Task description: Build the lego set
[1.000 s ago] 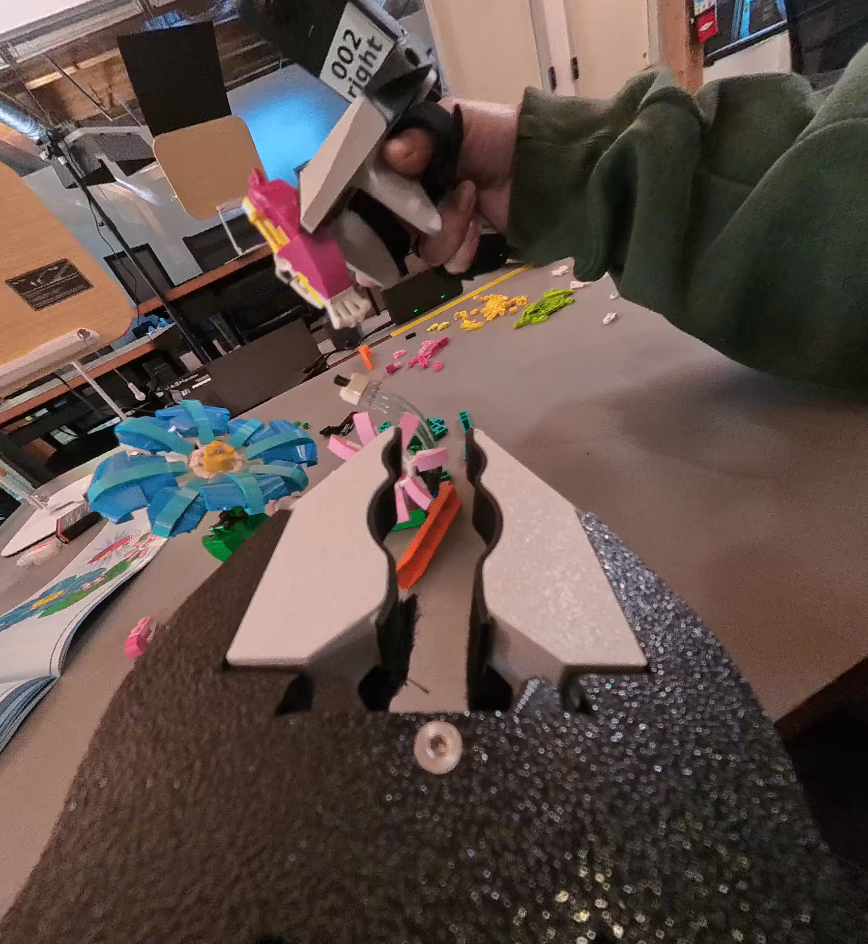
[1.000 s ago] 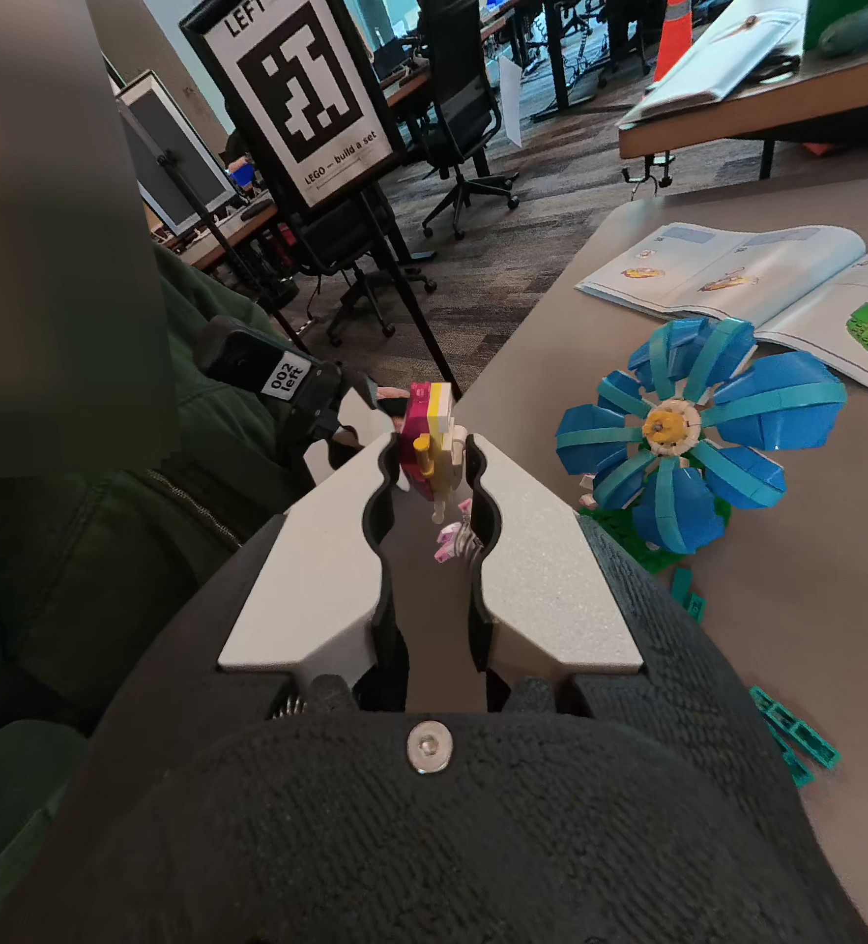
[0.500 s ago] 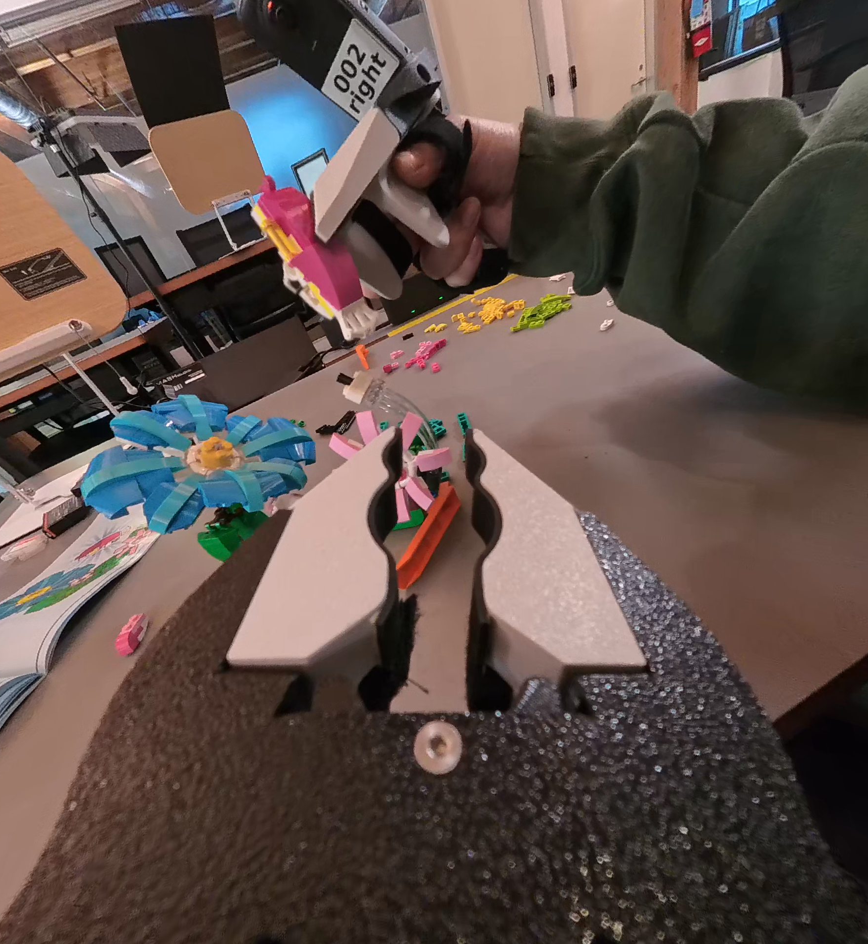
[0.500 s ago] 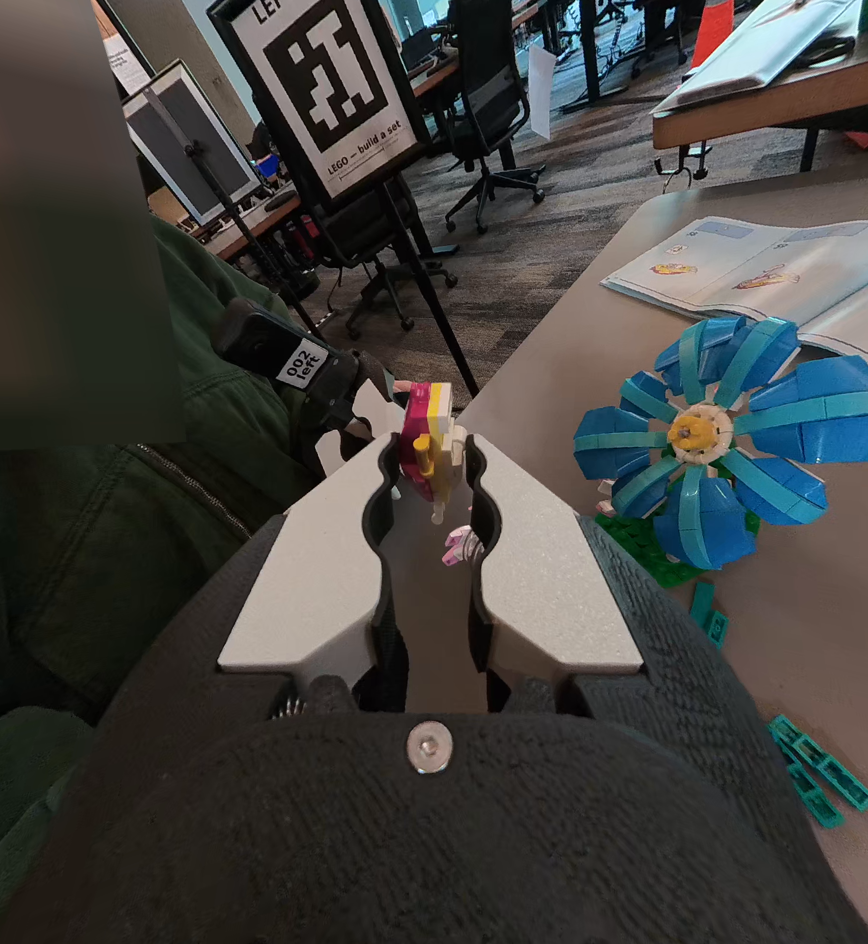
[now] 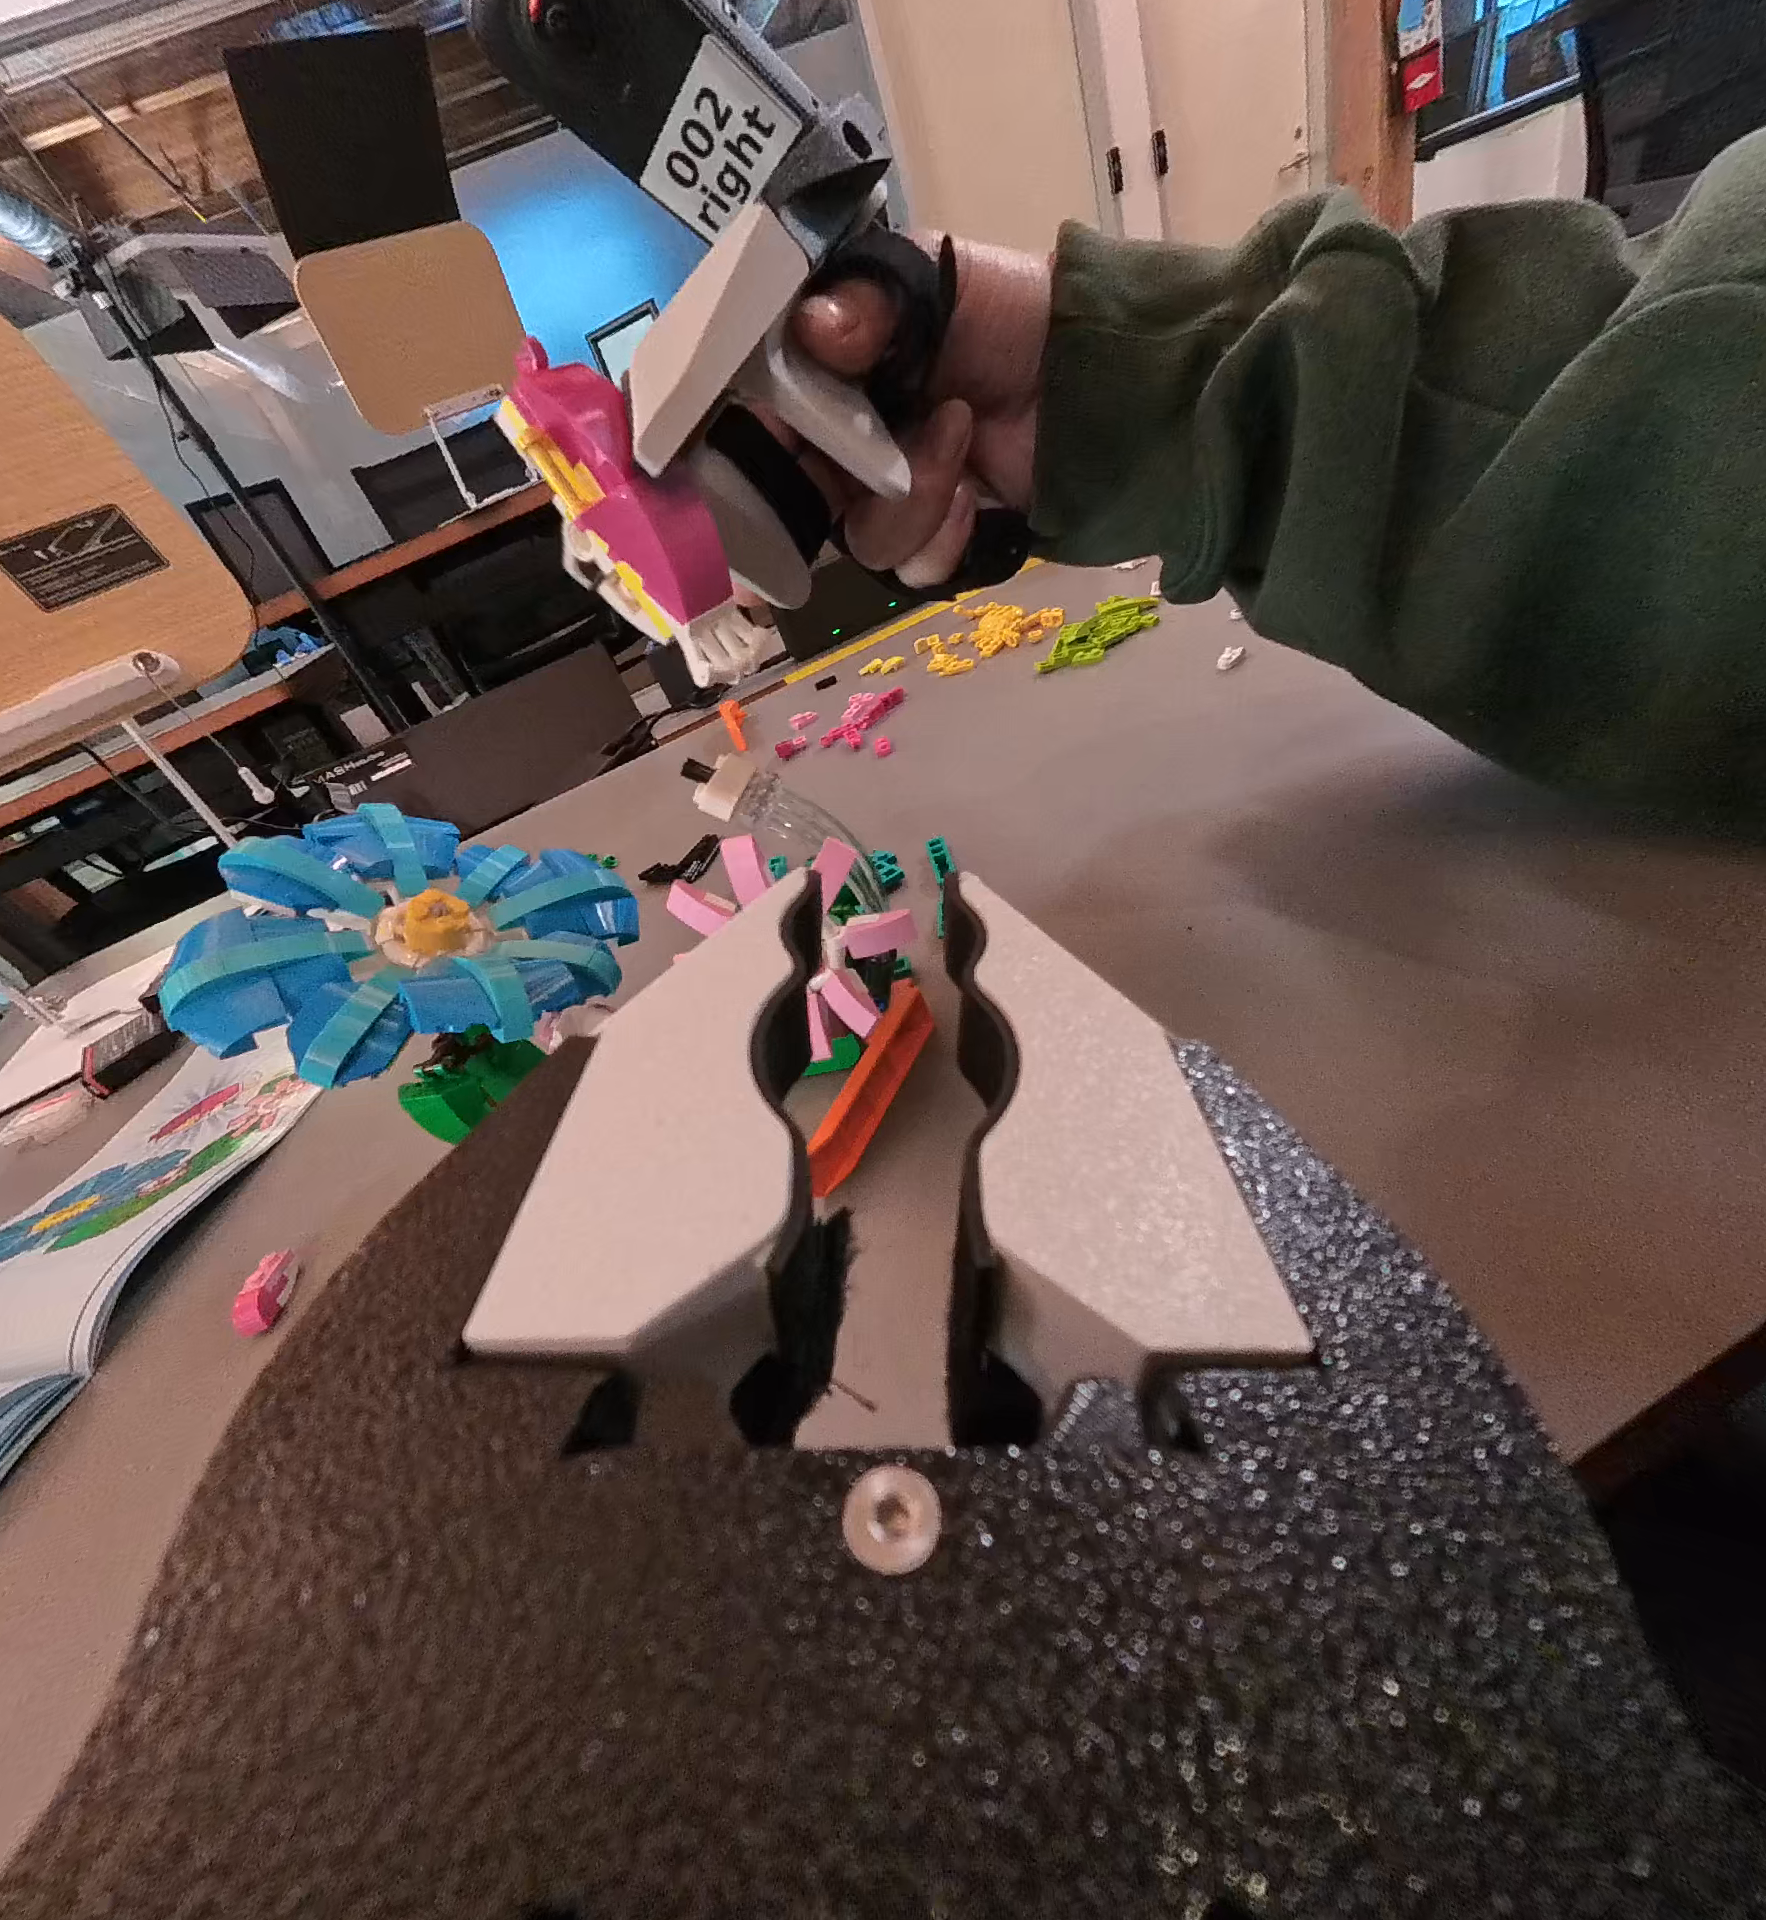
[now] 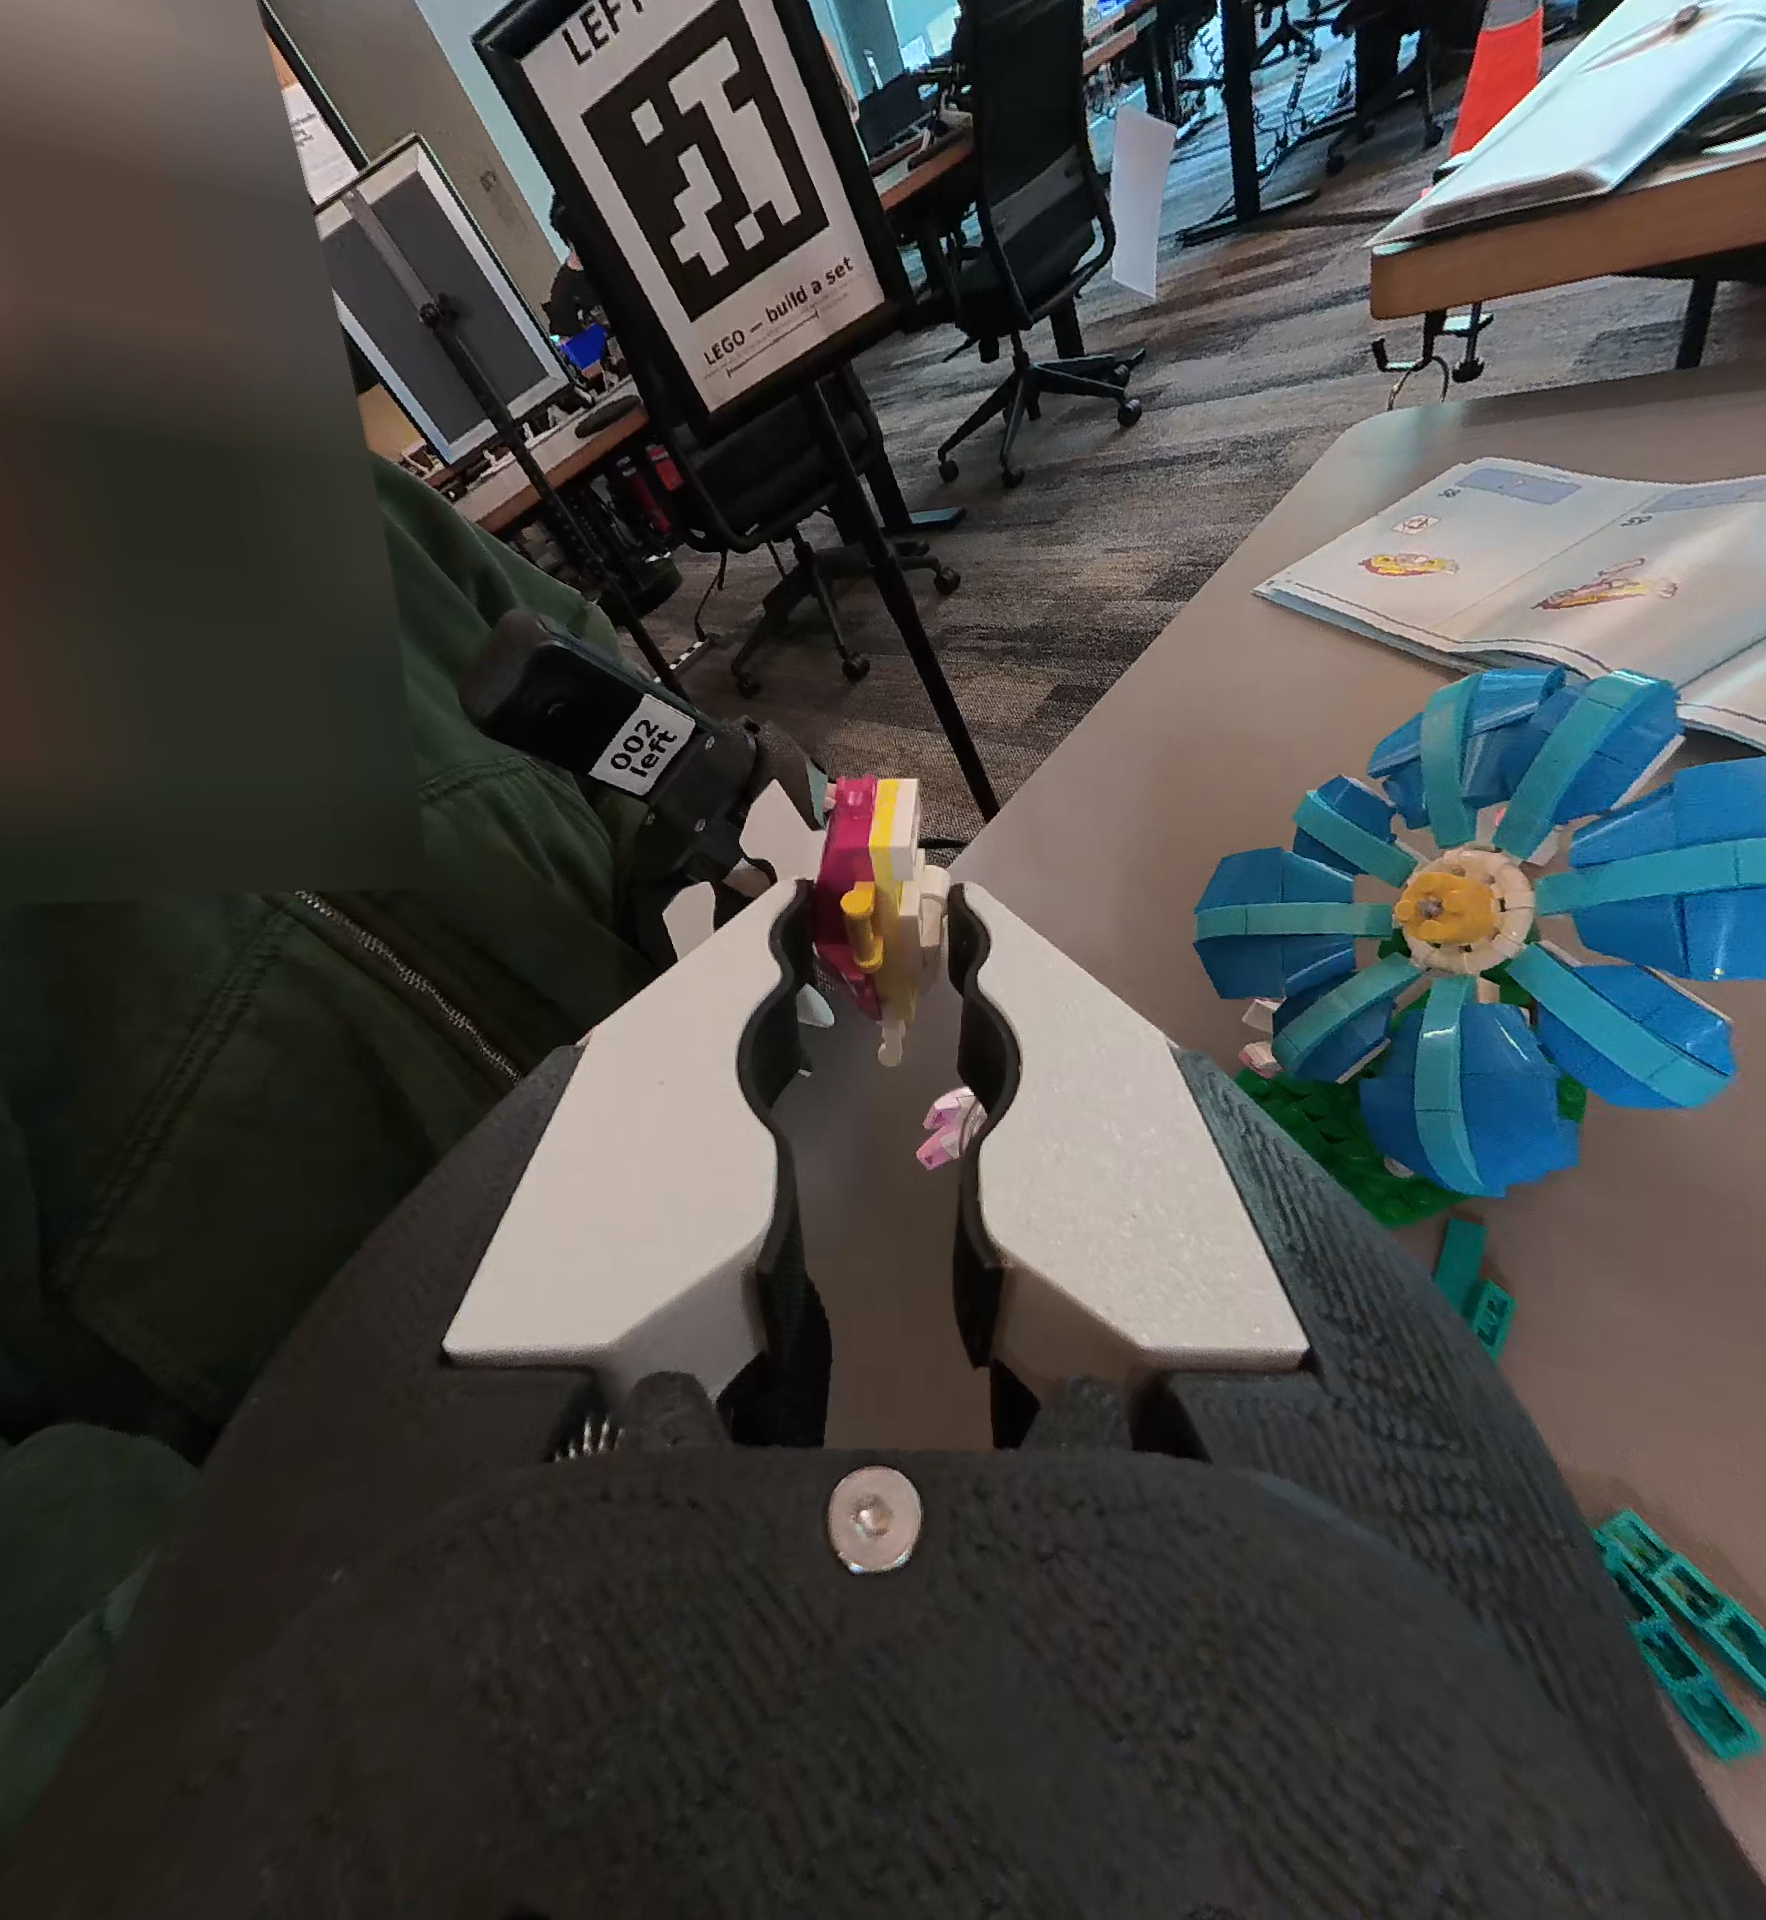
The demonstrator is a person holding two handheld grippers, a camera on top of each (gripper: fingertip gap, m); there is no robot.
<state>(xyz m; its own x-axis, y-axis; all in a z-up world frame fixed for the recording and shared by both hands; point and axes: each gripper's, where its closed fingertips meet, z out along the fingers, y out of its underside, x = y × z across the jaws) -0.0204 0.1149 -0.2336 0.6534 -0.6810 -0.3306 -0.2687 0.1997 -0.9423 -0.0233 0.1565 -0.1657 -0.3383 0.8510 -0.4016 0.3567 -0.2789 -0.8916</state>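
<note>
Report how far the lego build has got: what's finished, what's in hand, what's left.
Done: the blue flower stands assembled on the table beside the open instruction booklet.

In hand: the right gripper is shut on a pink, yellow and white sub-assembly, held above the table. The left gripper is open and holds nothing.

Left: a light pink flower lies partly built, and loose yellow pieces, lime pieces and teal pieces remain unused.

Both grippers raised above table level.
Right gripper point(image 6: 877, 914) clamped on the pink-yellow lego piece point(image 6: 871, 904), held aloft; left gripper point(image 5: 879, 904) fingers parted, empty.
</note>
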